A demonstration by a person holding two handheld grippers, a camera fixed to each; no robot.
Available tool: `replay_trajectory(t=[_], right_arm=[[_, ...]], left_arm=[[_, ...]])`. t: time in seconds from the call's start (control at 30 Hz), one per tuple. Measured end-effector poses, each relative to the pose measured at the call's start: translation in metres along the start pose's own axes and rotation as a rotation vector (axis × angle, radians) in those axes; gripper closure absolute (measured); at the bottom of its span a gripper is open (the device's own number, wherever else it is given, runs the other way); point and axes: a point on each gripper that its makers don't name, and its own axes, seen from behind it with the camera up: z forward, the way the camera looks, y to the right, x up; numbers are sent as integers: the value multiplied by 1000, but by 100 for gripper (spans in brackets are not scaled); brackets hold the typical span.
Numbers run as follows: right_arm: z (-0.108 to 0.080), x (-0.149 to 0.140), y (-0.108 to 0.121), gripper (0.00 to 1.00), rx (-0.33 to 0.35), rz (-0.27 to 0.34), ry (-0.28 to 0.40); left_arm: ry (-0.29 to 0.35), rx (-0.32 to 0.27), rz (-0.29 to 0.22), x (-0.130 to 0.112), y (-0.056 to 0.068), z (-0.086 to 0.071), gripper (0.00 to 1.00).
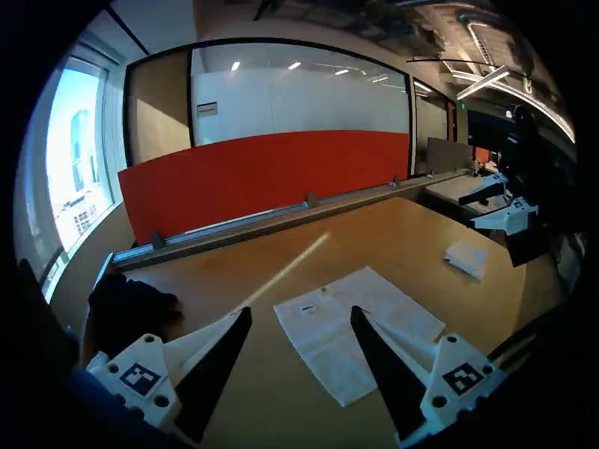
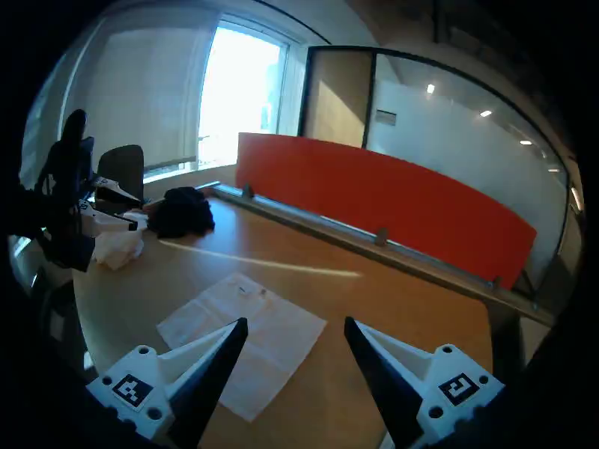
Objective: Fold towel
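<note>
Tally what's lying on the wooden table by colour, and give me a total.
White: 3 (flat towel, folded cloth, crumpled cloth)
Black: 1 (dark bundle)
Total: 4

Red divider (image 1: 262, 176), black bundle (image 2: 180, 209), wooden table (image 1: 389, 232)

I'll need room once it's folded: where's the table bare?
Bare table runs between the towel and the red divider. The end with the black bundle and crumpled cloth is crowded; a folded cloth sits near the opposite edge.
</note>
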Motion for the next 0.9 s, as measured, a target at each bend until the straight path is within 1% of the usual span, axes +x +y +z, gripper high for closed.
replay_trajectory(t=[0.17, 0.37, 0.57, 0.77, 0.9], right_arm=[[4, -12, -6, 0, 25, -17, -33], [12, -36, -13, 0, 43, -11, -73], [23, -64, -21, 0, 56, -6, -109], [36, -95, -30, 0, 74, -6, -146], [44, -114, -38, 0, 90, -10, -172]], left_arm=[[-34, -27, 10, -14, 8, 4, 2], [-74, -46, 27, -38, 19, 11, 2], [-112, -73, 40, -65, 33, 19, 2], [-161, -105, 58, -97, 46, 32, 2], [-193, -120, 74, -118, 53, 41, 2]])
